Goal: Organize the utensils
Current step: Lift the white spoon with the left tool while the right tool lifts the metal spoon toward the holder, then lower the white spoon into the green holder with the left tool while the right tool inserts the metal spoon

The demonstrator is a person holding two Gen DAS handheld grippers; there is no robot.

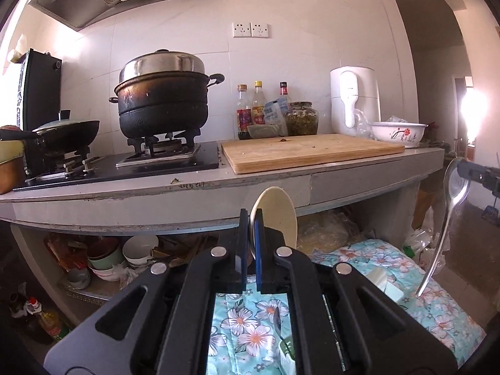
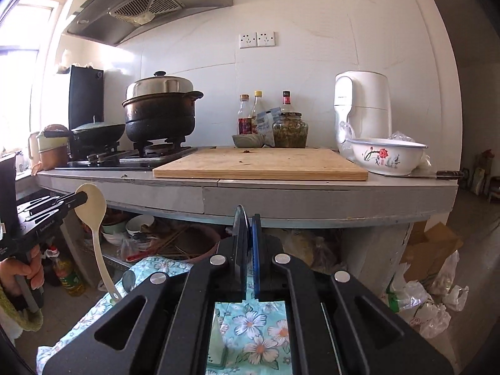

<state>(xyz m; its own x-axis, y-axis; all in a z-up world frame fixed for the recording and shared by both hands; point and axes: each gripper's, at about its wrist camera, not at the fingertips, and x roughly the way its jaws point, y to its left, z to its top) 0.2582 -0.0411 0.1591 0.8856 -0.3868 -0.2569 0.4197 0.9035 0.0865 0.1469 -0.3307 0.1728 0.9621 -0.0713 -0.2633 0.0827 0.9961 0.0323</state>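
Observation:
My left gripper is shut on the bowl of a cream plastic spoon. The right wrist view shows that spoon hanging handle-down from the left gripper, which a hand holds. My right gripper is shut on the bowl of a metal spoon, seen edge-on. From the left wrist, the metal spoon hangs handle-down from the right gripper at the far right. Both spoons hang in the air over a floral cloth, below the counter's front edge.
A grey counter carries a wooden cutting board, a stove with a black pot and a wok, bottles, a jar, a white appliance and a flowered bowl. A knife lies at the counter's edge. Bowls crowd the shelf below.

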